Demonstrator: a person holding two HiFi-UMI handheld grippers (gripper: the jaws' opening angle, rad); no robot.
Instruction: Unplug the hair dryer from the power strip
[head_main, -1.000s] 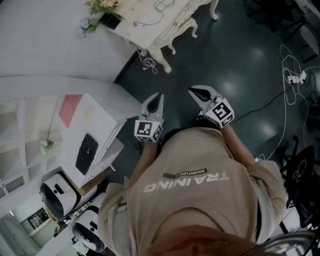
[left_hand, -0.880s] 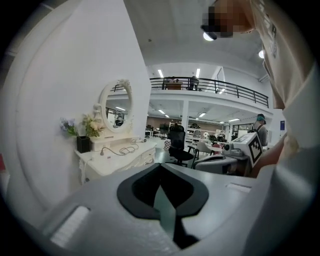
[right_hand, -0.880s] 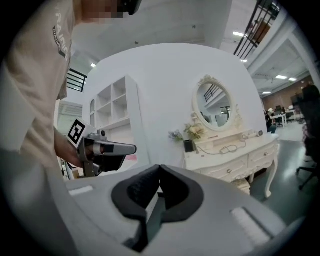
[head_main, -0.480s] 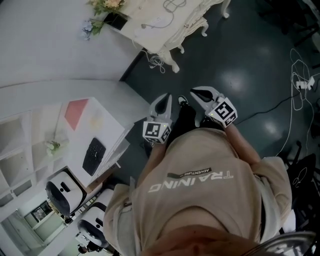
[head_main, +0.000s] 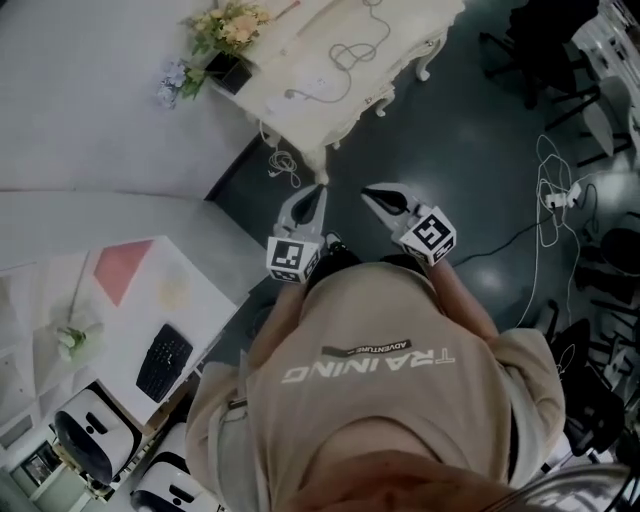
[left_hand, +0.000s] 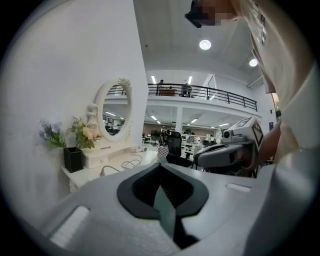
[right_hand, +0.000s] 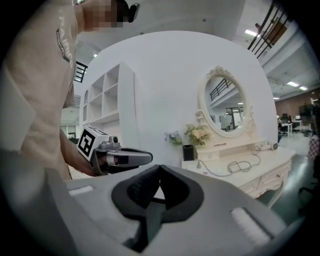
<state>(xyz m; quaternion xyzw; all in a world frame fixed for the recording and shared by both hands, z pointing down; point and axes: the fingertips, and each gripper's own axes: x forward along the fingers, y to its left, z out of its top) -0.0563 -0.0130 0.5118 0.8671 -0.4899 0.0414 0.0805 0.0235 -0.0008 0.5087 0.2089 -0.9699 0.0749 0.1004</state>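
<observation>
Up on the cream dressing-table surface (head_main: 410, 30), a black square vase (head_main: 232, 68) holds pale flowers (head_main: 235, 25), and a white cord (head_main: 352, 50) lies looped nearby. In the right gripper view, the hair dryer (right_hand: 270, 146) rests at the surface's far end, well apart from both grippers. The left gripper (left_hand: 160, 166) and right gripper (right_hand: 160, 169) each have their fingers pressed together on nothing. The person's beige shirt (head_main: 380, 420) reads "TRAINING" and "ADVENTURE", upside down.
</observation>
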